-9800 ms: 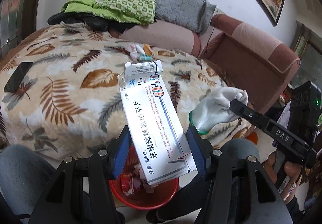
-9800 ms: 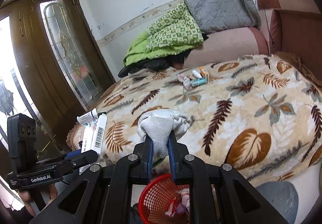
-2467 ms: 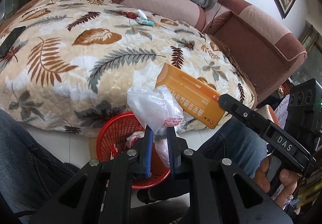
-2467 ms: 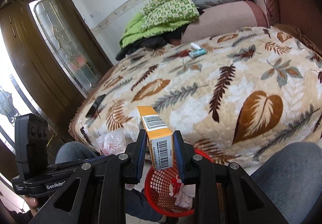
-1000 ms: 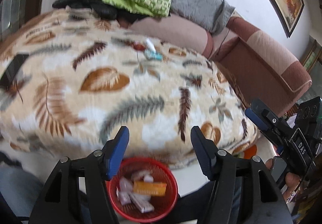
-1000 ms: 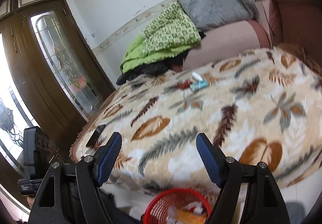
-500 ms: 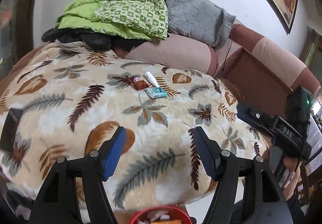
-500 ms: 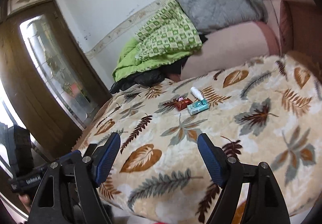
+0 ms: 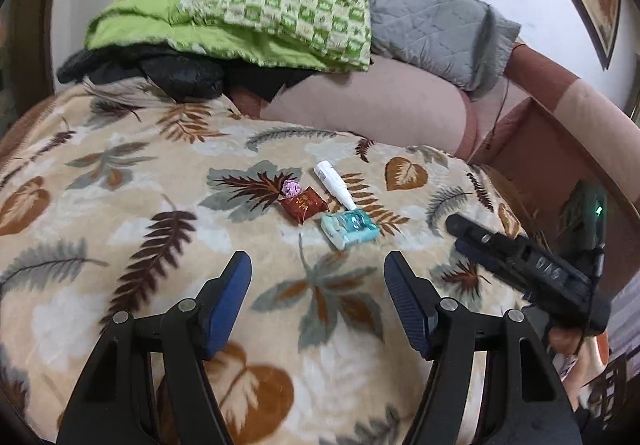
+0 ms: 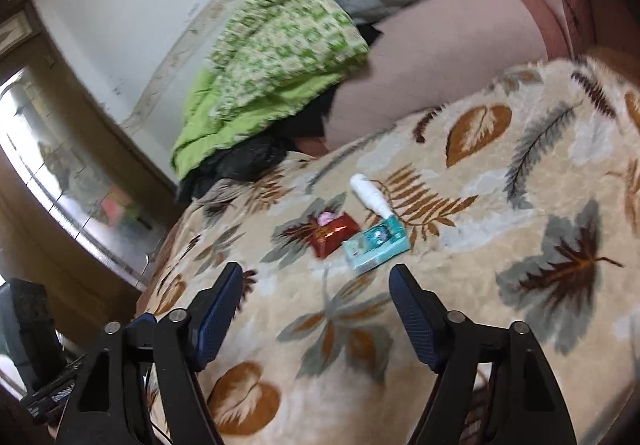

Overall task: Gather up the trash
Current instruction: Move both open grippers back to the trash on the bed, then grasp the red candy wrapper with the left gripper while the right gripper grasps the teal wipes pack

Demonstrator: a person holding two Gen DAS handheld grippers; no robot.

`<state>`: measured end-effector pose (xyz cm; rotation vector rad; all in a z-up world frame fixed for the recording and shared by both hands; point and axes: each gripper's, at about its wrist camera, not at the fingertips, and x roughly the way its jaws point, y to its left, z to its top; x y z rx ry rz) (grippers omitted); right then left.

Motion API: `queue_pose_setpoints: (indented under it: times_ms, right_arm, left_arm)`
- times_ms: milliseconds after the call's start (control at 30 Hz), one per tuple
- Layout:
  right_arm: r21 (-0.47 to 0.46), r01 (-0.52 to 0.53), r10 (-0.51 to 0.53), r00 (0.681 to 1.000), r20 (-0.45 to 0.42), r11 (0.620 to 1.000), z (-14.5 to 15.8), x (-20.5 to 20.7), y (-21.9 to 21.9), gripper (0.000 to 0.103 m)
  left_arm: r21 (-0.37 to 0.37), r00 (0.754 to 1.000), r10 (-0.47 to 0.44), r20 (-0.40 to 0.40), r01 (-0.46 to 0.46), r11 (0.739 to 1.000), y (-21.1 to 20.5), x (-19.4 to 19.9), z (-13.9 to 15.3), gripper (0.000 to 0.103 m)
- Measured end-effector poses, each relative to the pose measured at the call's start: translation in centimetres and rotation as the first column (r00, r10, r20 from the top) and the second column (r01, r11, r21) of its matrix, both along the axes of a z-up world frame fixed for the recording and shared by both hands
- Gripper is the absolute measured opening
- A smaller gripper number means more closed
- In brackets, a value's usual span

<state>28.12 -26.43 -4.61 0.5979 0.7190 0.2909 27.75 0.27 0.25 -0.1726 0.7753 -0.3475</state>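
Several bits of trash lie together on the leaf-patterned blanket (image 9: 120,213): a teal packet (image 9: 349,229), a red wrapper (image 9: 303,204), a small pink wrapper (image 9: 291,188) and a white tube (image 9: 334,184). My left gripper (image 9: 318,285) is open and empty, just short of them. My right gripper (image 10: 316,289) is open and empty, close before the teal packet (image 10: 376,243), the red wrapper (image 10: 333,233) and the white tube (image 10: 370,195). The right gripper's body also shows in the left wrist view (image 9: 528,269).
A green quilt (image 9: 256,1), a grey quilt (image 9: 432,17) and black clothing (image 9: 160,73) are piled at the back against the pink sofa back (image 9: 372,109). The sofa arm (image 9: 560,133) rises at the right. A glazed wooden door (image 10: 48,173) stands at the left.
Both grippers have moved forward over the blanket toward the small trash pile, which now looms larger. The red basket has dropped out of view below. Both stay open.
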Motion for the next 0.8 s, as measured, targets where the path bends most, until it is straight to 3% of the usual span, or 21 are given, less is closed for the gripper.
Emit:
queue_pose_setpoints:
  times_ms: [333,633,733,800]
  right_arm:
    - [0.050,-0.014,0.020,0.992,-0.122,0.999,-7.5,7.9,-0.9,0.064]
    - [0.057,-0.018,0.027,0.986,-0.167,0.998,-11.1,11.1,-0.9,0.056]
    - [0.053,-0.032,0.040,0.988,-0.148,0.998,-11.6,11.3,-0.6,0.048]
    - [0.047,-0.036,0.042,0.988,-0.146,0.998,-11.8,11.5,-0.4,0.032]
  left_arm:
    - [-0.002,0.997,-0.010,-0.081,0.010,1.000,-2.3,9.1,-5.2,0.068]
    - [0.074,0.988,-0.031,-0.154,0.043,0.996,-4.3,14.8,-8.8,0.068]
    - [0.097,0.986,-0.025,-0.168,0.041,0.994,-4.9,16.3,-9.6,0.068]
    - [0.098,0.984,-0.018,-0.179,0.037,0.994,-5.2,17.2,-10.2,0.068]
